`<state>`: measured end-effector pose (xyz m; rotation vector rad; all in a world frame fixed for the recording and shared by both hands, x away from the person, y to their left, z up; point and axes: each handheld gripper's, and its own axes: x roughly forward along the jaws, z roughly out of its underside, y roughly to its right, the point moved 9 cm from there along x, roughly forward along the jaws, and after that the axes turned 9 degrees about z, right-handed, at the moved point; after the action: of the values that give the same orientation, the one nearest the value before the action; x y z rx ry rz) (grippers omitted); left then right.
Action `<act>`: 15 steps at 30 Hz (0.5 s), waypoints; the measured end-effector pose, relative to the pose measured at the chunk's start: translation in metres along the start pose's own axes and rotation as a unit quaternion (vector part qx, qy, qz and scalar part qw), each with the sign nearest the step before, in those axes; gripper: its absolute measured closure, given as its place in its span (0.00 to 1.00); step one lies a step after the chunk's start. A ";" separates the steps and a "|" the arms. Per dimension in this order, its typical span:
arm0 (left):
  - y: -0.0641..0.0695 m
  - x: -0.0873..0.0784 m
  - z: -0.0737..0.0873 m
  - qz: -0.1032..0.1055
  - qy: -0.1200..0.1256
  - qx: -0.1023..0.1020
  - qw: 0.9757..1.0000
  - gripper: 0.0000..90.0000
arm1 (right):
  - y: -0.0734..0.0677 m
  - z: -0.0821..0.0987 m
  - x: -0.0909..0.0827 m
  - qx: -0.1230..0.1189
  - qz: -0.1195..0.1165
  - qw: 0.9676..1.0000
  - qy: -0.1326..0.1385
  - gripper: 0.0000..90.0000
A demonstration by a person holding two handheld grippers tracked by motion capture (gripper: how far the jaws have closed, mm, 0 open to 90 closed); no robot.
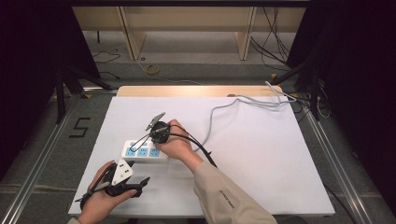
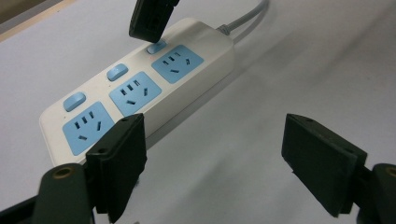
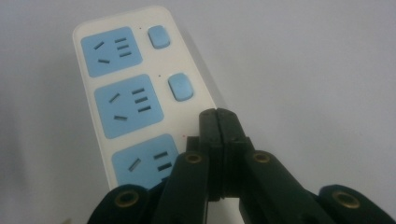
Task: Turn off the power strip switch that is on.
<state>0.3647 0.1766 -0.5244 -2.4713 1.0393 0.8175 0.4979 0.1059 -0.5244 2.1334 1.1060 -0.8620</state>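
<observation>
— Where, then, the power strip (image 1: 145, 151)?
— Left of the table's (image 1: 261, 158) centre, 3 blue sockets up.
— Right gripper (image 3: 218, 122)?
— Clenched, empty, tips pressed on the switch (image 2: 156, 46) nearest the cord.
— Left gripper (image 2: 212, 154)?
— Released, near edge.

Black "5" on floor (image 1: 80, 127)

Power strip (image 2: 205, 51) was white, with three sky-blue socket faces (image 3: 111, 51) carrying dark slots, and three sky-blue rocker switches (image 3: 180, 87). Strip's cord (image 1: 219, 109) was pale grey. Table sheet (image 1: 261, 154) was plain white, unpatterned; bare tabletop edge (image 1: 196, 90) beyond it was light wood. Both grippers, left gripper (image 1: 135, 183) and right gripper (image 1: 148, 140), were black, with brass-coloured rivets (image 3: 127, 198). Plate (image 1: 122, 171) on left one was pale grey. Sleeve (image 1: 229, 196) was beige.
</observation>
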 end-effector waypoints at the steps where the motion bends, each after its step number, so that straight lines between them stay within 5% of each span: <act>1: 0.000 0.000 0.000 0.000 0.000 0.000 1.000 0.25 | 0.000 0.000 0.001 -0.001 0.000 1.000 -0.001 1.00; 15: 0.000 0.000 0.000 0.000 0.000 0.001 1.000 0.24 | -0.001 0.000 0.002 -0.002 -0.003 1.000 -0.010 1.00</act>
<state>0.3647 0.1763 -0.5247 -2.4700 1.0387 0.8174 0.4981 0.1072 -0.5264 2.1147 1.1049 -0.8808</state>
